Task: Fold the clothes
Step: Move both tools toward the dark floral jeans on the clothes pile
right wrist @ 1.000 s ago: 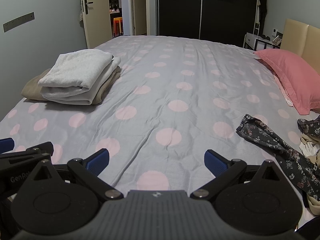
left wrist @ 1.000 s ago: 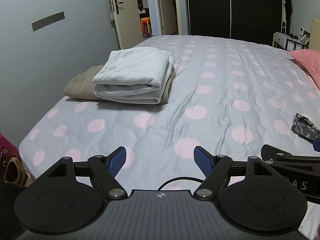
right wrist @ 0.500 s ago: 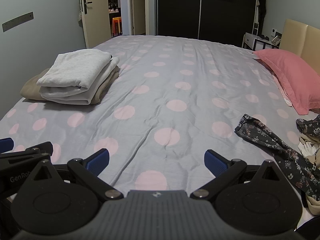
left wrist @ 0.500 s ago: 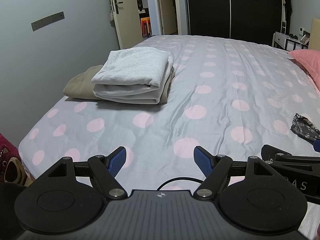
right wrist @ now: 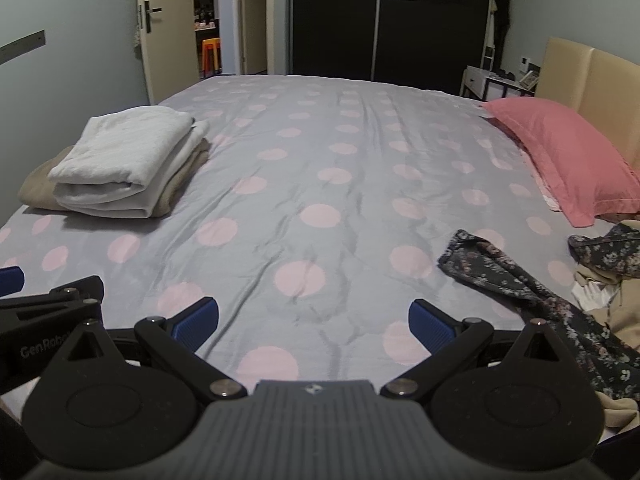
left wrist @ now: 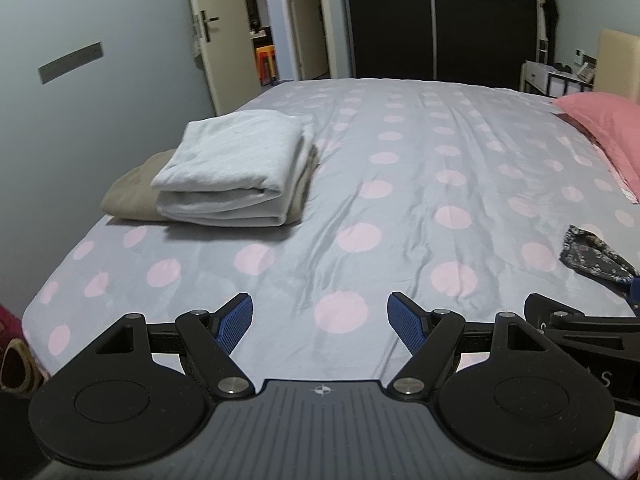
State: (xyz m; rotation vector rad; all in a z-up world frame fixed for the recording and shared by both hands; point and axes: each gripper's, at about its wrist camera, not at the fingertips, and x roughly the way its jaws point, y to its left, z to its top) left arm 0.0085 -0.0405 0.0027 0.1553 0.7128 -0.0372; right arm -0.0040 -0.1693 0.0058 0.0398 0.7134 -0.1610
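Observation:
A stack of folded clothes (left wrist: 236,168), white on top of beige, lies at the left side of the bed; it also shows in the right wrist view (right wrist: 124,164). A dark floral garment (right wrist: 532,292) lies unfolded at the bed's right side beside a pile of loose clothes (right wrist: 608,276); its tip shows in the left wrist view (left wrist: 592,256). My left gripper (left wrist: 320,322) is open and empty above the near edge of the bed. My right gripper (right wrist: 312,322) is open and empty, close beside the left one.
The bed (right wrist: 340,168) has a grey cover with pink dots. A pink pillow (right wrist: 568,160) lies against the beige headboard (right wrist: 592,80) at the right. A dark wardrobe (right wrist: 384,20) and an open door (right wrist: 160,32) stand beyond the bed. A grey wall is on the left.
Both views have shifted slightly; the grippers have moved a little over the near edge of the bed. Both stay open and empty. The clothes have not moved.

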